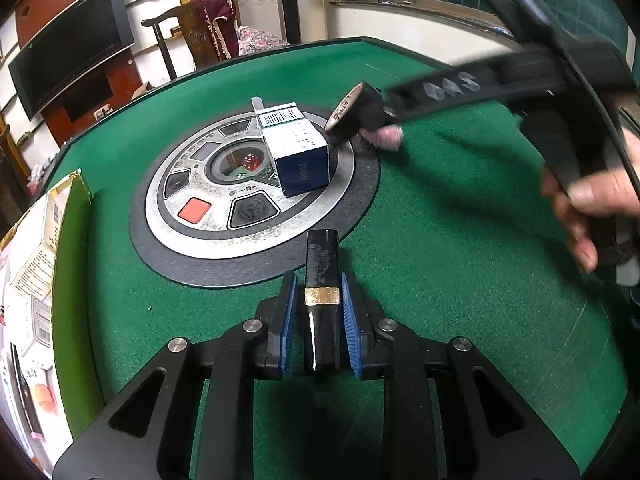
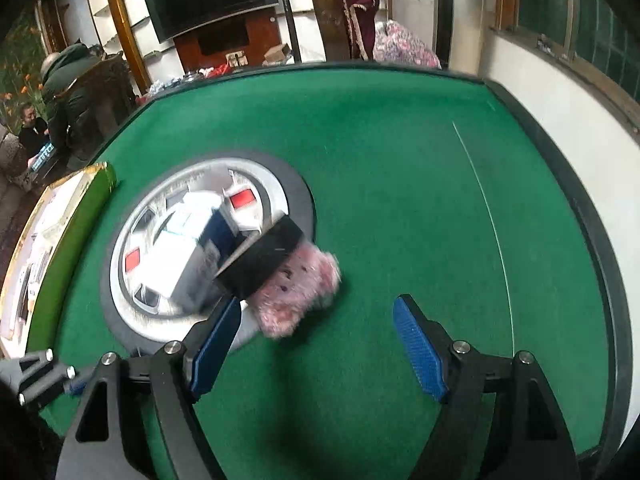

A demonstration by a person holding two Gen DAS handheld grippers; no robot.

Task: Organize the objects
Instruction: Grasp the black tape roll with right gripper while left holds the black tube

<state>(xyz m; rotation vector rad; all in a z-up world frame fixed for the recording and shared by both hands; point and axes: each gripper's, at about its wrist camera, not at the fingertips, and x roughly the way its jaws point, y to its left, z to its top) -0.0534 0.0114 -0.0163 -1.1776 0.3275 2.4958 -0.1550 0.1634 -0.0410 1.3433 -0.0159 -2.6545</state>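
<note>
My left gripper (image 1: pixel 318 300) is shut on a slim black case with a gold band (image 1: pixel 322 264), held just above the green felt in front of the table's round centre plate. My right gripper (image 2: pixel 320 340) stands open with only felt between its blue pads. Just beyond its left fingertip a black round puck-like object (image 2: pixel 260 260) leans on a fluffy pink toy (image 2: pixel 298 296) at the plate's edge. The left wrist view shows the same puck (image 1: pixel 354 114) and pink toy (image 1: pixel 384 136), blurred. A white and blue box (image 1: pixel 298 152) (image 2: pixel 188 256) lies on the plate beside them.
The silver centre plate (image 1: pixel 224 236) has a dice dome (image 1: pixel 240 164) and a red button. An open green-sided box (image 1: pixel 70 248) (image 2: pixel 68 248) of packets sits at the table's left edge. A person's hand (image 1: pixel 592 208) holds the right gripper's handle. People sit beyond the table (image 2: pixel 68 96).
</note>
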